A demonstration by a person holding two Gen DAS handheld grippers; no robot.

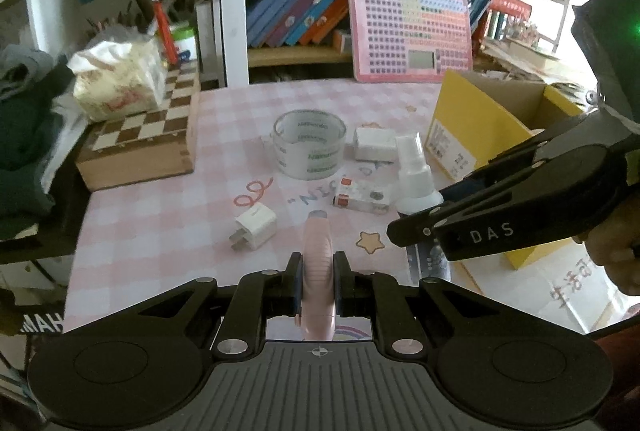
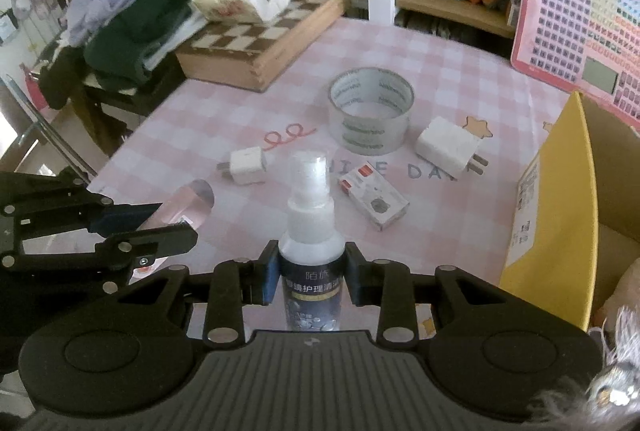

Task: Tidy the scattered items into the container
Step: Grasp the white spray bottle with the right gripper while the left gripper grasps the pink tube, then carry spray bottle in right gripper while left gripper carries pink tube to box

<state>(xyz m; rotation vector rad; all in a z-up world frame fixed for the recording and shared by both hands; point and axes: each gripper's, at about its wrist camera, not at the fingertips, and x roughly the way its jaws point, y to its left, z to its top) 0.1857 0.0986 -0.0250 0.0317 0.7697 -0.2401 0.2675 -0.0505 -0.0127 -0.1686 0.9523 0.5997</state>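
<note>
My left gripper (image 1: pixel 317 285) is shut on a pink tube (image 1: pixel 317 271); it also shows in the right wrist view (image 2: pixel 176 219), with the pink tube (image 2: pixel 188 203) between its fingers. My right gripper (image 2: pixel 312 273) is shut on a clear spray bottle (image 2: pixel 311 231) with a dark label, held upright; the bottle also shows in the left wrist view (image 1: pixel 416 175). On the pink checked cloth lie a tape roll (image 1: pixel 309 143), a small white charger (image 1: pixel 256 225), a larger white charger (image 1: pixel 374 143) and a small red-and-white box (image 1: pixel 362 196). The yellow cardboard box (image 1: pixel 476 127) stands open at the right.
A wooden chessboard box (image 1: pixel 144 139) with a tissue pack (image 1: pixel 120 79) on it sits at the back left. A pink keyboard toy (image 1: pixel 408 35) leans on the bookshelf behind. Dark clothes (image 2: pixel 132 31) are piled beyond the table's left edge. Something fluffy (image 2: pixel 616 311) lies in the yellow box.
</note>
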